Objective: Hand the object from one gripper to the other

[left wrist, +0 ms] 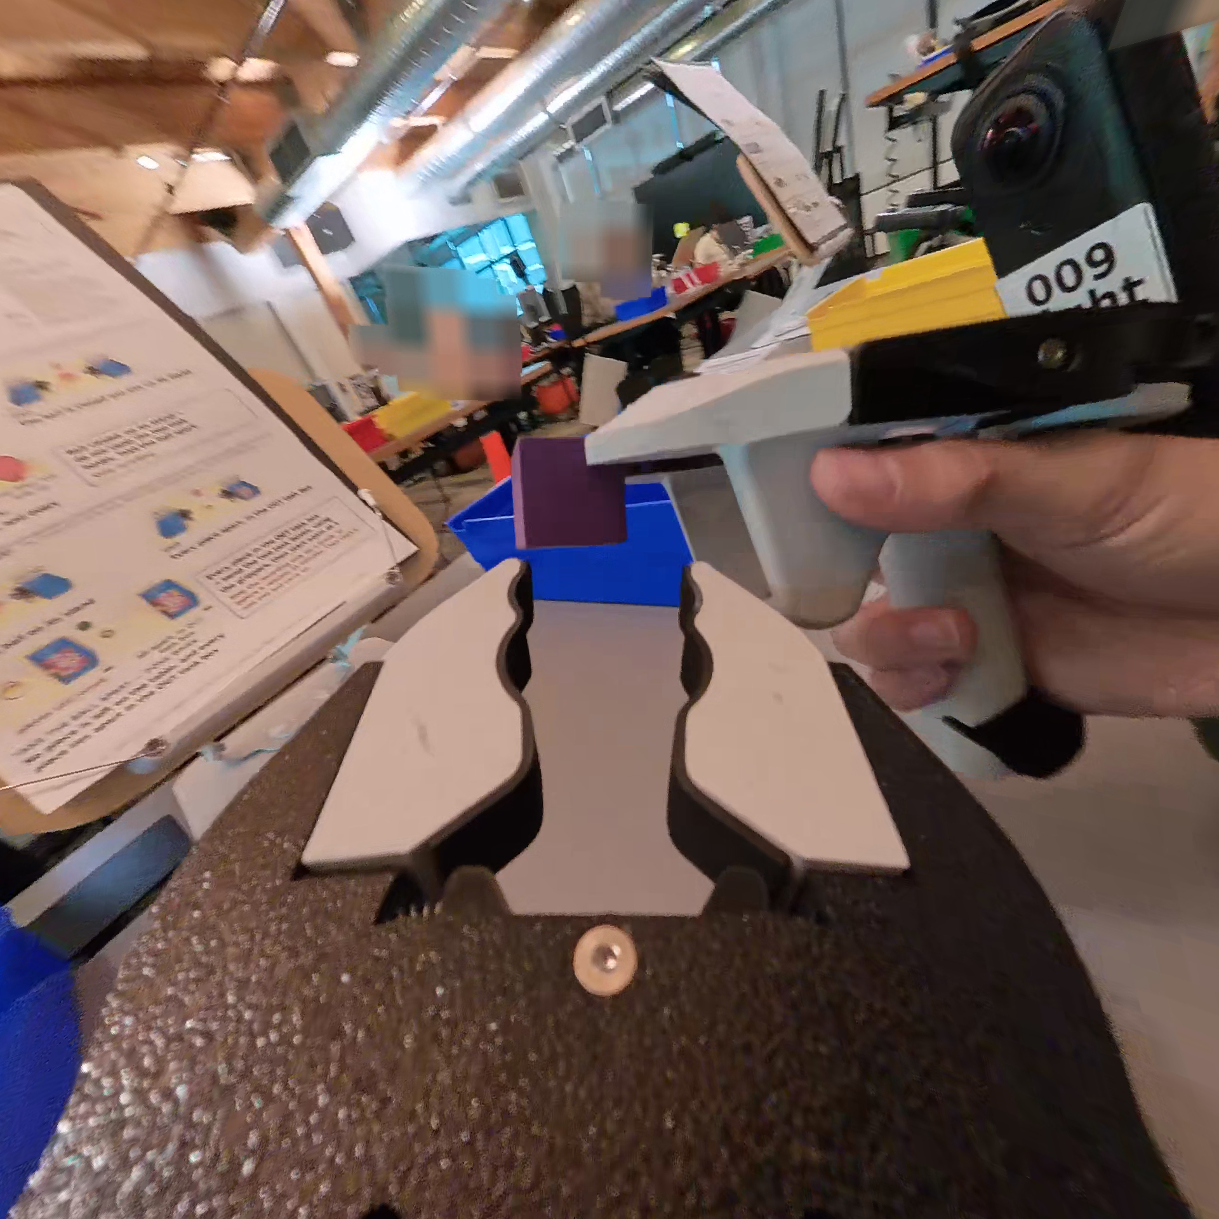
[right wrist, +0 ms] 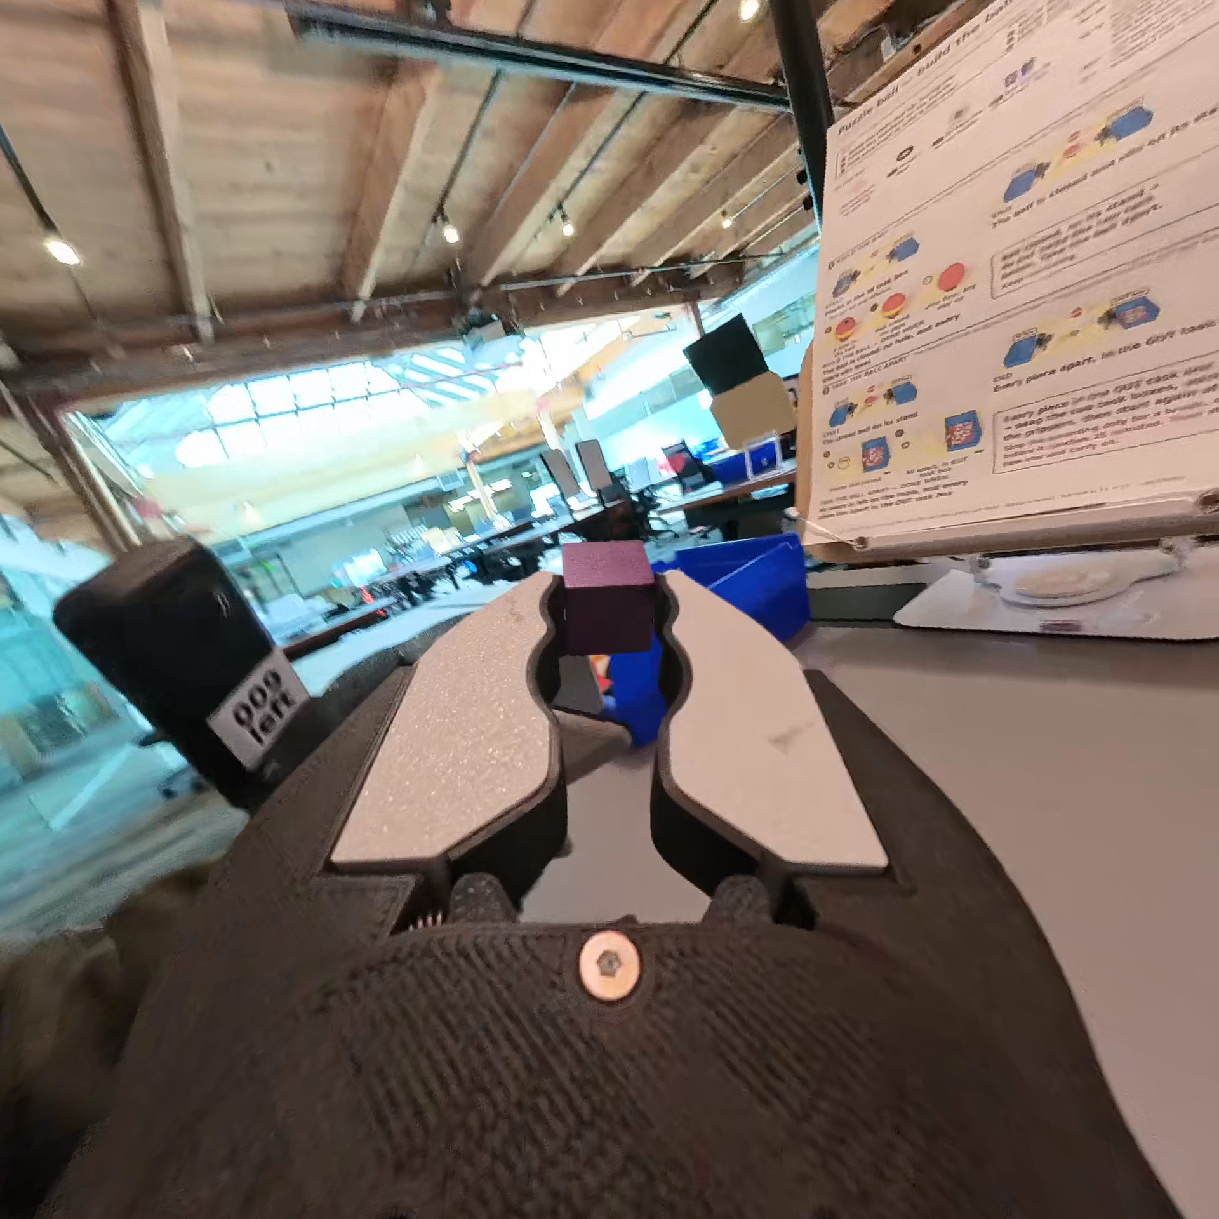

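Behind my grey desk stands a blue bin, contents hidden. My right gripper clamps the purple cube at its fingertips, airborne; my left gripper gapes just beneath.

A small purple cube with a matte, evenly coloured surface and sharp edges is held off the bench, pinched at the tips of the right gripper. In the right wrist view its two opposite side faces are touched by the grey fingers, with the top face and the near face left exposed; it sits nearly level, turned slightly so that one vertical edge is seen near the left finger. In the left wrist view the cube is seen tilted, its upper right corner hidden under the finger of the right gripper, just beyond the tips of the parted fingers of the left gripper, untouched by them.
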